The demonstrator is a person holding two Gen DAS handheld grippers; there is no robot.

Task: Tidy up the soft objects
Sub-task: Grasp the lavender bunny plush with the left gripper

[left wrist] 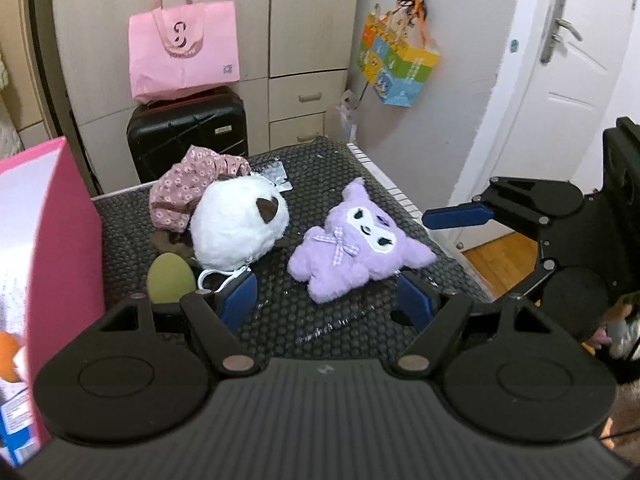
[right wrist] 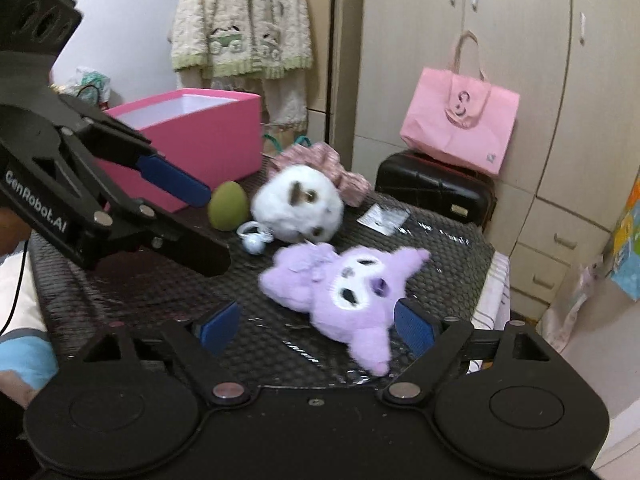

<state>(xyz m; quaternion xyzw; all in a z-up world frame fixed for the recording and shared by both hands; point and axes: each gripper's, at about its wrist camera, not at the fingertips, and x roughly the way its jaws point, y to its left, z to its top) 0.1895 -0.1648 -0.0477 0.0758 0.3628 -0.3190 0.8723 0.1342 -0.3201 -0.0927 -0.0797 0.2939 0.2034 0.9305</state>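
Note:
A purple plush (left wrist: 352, 242) (right wrist: 344, 288) lies flat on the black textured table (left wrist: 288, 320). A white round plush (left wrist: 236, 226) (right wrist: 298, 204) in a pink floral cloth (left wrist: 188, 184) sits to its left, with a green egg-shaped toy (left wrist: 170, 278) (right wrist: 227, 205) and a small white ring charm (right wrist: 253, 236) beside it. My left gripper (left wrist: 328, 298) is open and empty, just short of the purple plush. My right gripper (right wrist: 318, 326) is open, its jaws either side of the purple plush's lower ear, not closed on it.
A pink open box (right wrist: 192, 128) (left wrist: 44, 240) stands at the table's left. A black suitcase (left wrist: 188, 132) with a pink bag (left wrist: 182, 52) stands behind the table. A small foil packet (right wrist: 382, 216) lies on the table. A door (left wrist: 560, 80) is at the right.

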